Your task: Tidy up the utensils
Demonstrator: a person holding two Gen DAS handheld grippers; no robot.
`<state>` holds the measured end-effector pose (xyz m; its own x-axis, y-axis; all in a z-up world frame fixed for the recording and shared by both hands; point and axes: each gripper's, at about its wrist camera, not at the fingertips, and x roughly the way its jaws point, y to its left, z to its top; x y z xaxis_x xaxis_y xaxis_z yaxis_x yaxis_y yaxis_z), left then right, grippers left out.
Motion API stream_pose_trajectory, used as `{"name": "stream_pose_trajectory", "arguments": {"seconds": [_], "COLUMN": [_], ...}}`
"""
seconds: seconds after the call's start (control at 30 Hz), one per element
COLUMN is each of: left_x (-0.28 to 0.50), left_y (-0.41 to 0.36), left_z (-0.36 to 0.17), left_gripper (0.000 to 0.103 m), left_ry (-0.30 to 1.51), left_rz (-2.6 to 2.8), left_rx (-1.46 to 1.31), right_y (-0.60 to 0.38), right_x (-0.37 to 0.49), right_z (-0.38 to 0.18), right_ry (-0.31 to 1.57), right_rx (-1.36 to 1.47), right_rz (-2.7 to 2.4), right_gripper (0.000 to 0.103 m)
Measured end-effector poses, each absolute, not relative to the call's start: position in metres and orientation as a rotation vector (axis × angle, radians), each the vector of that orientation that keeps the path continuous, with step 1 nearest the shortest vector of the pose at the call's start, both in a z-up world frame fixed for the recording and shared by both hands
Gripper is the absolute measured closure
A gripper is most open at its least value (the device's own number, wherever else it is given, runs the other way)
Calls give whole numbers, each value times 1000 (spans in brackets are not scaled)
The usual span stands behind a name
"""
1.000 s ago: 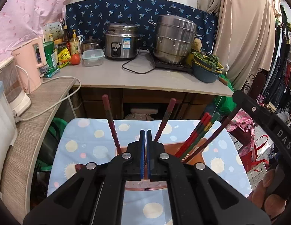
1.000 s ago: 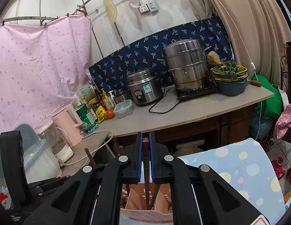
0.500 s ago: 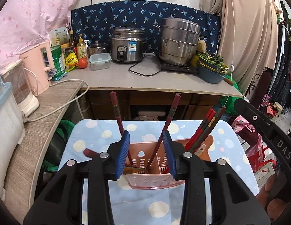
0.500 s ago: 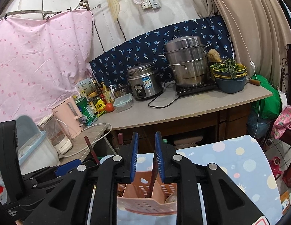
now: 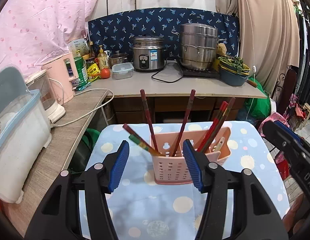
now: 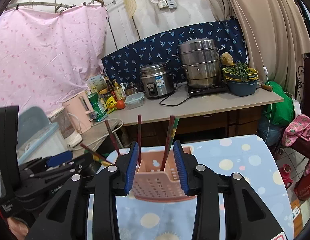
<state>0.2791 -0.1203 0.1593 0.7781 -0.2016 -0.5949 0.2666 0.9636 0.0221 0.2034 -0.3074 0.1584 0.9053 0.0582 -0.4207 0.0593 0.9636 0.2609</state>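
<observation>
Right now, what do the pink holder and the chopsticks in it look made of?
Pink holder: moulded matte plastic, going by its rows of punched slots. Chopsticks: probably lacquered wood, dark red with a slight sheen; painted plastic can't be excluded.

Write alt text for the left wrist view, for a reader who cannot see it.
The open left gripper frames a pink utensil holder standing on a blue polka-dot tablecloth, with dark red chopsticks leaning out of its compartments at different angles. Behind it, a counter holds a rice cooker and a steel steamer pot.
</observation>
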Motion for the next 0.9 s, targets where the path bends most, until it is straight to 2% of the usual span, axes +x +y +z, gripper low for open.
{"name": "stream_pose_trajectory", "arguments": {"seconds": [0.47, 0.53, 0.67, 0.9], "left_x": [225, 220, 214, 206], "left_y": [-109, -106, -103, -97], "left_z": [152, 148, 139, 128], "left_gripper": [50, 50, 47, 37], "left_ry": [635, 643, 661, 673], "left_rz": [-234, -229, -221, -204], "left_rx": [137, 140, 141, 137], "right_y": [-275, -275, -271, -264], "right_x": [146, 141, 132, 121], "right_z": [140, 136, 130, 124], "right_ry": [495, 509, 530, 535], "right_rx": [211, 226, 216, 168], "right_rz": [-16, -15, -20, -53], "right_gripper": [66, 62, 60, 41]}}
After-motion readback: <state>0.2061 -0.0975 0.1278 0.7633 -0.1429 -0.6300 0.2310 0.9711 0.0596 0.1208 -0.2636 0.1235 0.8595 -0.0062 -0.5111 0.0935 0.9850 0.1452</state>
